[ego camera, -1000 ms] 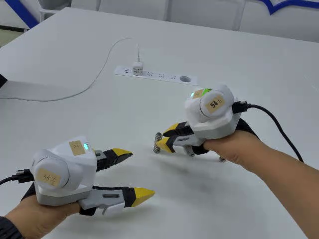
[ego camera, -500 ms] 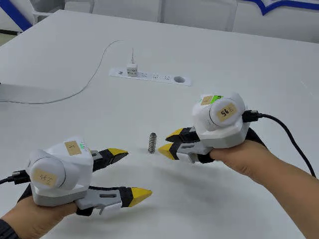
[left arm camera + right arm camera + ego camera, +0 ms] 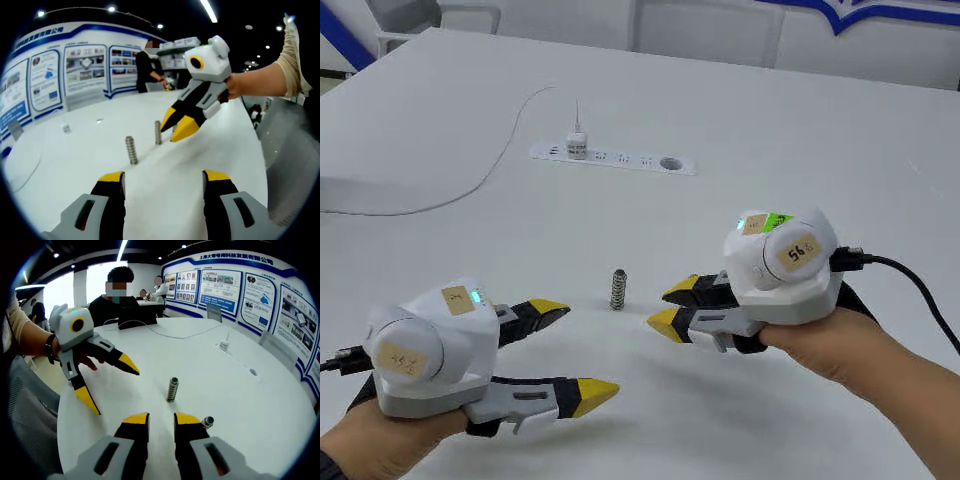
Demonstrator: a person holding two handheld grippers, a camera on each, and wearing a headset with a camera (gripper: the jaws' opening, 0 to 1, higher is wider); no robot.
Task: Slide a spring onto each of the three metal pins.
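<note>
Coiled grey metal spring [image 3: 618, 289] stands upright on its pin on the white table [image 3: 470, 120], between both grippers. The black-and-yellow left gripper [image 3: 575, 352] gapes wide and empty; the right gripper [image 3: 672, 307] is narrowly parted and empty. Judgement: one pin loaded; next, fetch another spring. The left gripper view adds a second coiled upright [image 3: 158, 132]; the right gripper view adds a short pin [image 3: 207, 421] beside its jaw.

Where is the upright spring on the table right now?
In the head view the spring stands on the white table, just left of the right tongs, ahead of the left tongs and nearer than the power strip.
</note>
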